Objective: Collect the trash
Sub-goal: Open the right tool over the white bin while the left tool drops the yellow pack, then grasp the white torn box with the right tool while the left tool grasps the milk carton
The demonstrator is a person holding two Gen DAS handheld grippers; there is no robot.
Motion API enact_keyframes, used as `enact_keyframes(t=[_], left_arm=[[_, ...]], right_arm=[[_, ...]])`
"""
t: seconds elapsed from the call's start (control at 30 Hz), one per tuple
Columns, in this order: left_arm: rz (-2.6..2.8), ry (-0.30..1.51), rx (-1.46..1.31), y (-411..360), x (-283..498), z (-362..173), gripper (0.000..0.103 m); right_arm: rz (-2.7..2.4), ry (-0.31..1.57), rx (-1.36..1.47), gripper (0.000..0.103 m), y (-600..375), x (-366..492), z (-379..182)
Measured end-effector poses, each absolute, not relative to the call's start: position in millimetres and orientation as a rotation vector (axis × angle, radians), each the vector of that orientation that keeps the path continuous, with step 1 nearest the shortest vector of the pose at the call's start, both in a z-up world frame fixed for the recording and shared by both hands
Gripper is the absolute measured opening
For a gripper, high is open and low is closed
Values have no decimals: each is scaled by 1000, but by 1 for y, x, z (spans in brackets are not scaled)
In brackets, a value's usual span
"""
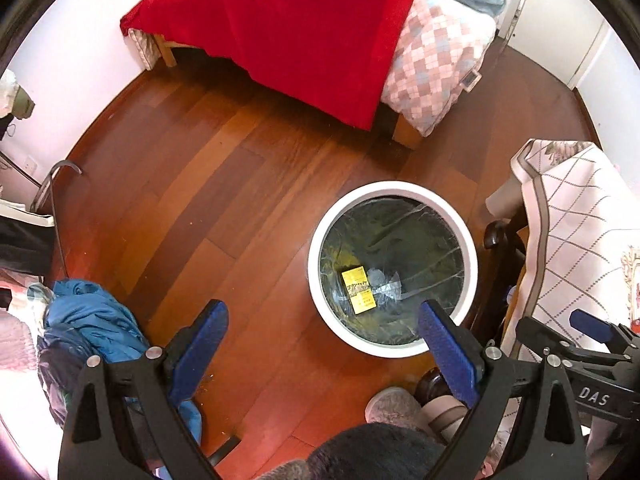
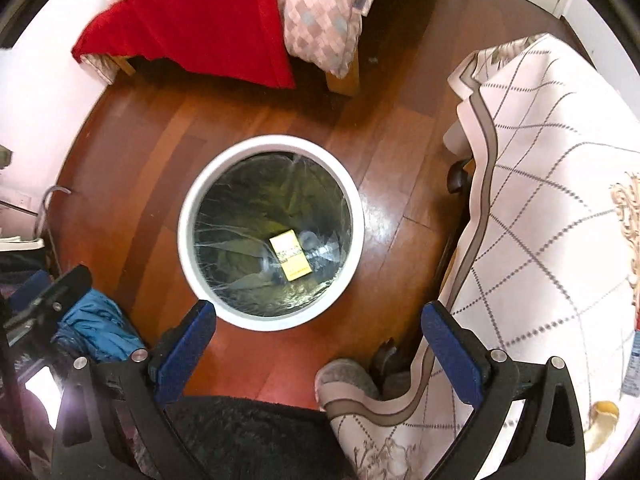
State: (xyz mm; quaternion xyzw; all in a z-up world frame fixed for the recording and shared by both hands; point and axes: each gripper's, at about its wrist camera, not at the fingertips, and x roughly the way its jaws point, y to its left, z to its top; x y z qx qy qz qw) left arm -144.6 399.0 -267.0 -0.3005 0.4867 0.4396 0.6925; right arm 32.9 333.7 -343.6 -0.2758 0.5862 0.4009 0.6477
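A round white trash bin (image 1: 320, 248) (image 2: 186, 216) with a dark plastic liner stands on the wooden floor. At its bottom lies a yellow box (image 1: 358, 290) (image 2: 291, 255) beside a crumpled clear wrapper (image 1: 386, 284) (image 2: 320, 248). My left gripper (image 1: 324, 320) hangs above the floor just left of the bin, its blue pads wide apart with nothing between them. My right gripper (image 2: 318, 322) hovers over the bin's near rim, also open and empty. The right gripper's frame (image 1: 592, 344) shows at the right edge of the left wrist view.
A bed with a red blanket (image 1: 288, 40) (image 2: 200, 20) and checked quilt (image 1: 436, 68) stands beyond the bin. A chair under a patterned white cover (image 1: 568, 240) (image 2: 540, 200) is on the right. Blue clothing (image 1: 92, 320) (image 2: 96, 324) lies at left. A grey slipper (image 1: 394, 408) (image 2: 344, 380) is near.
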Motion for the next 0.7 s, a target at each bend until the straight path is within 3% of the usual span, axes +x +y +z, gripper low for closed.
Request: enact_keyframes(t=[0.43,0.7], left_arm=[[1013,971,-564,339,-140,-164,97],[879,925,-486,273,-64,-130,97]], right_arm=[[1062,1270,-371,103,269,35,-224],[924,1233,-166,103,153,112,-169]])
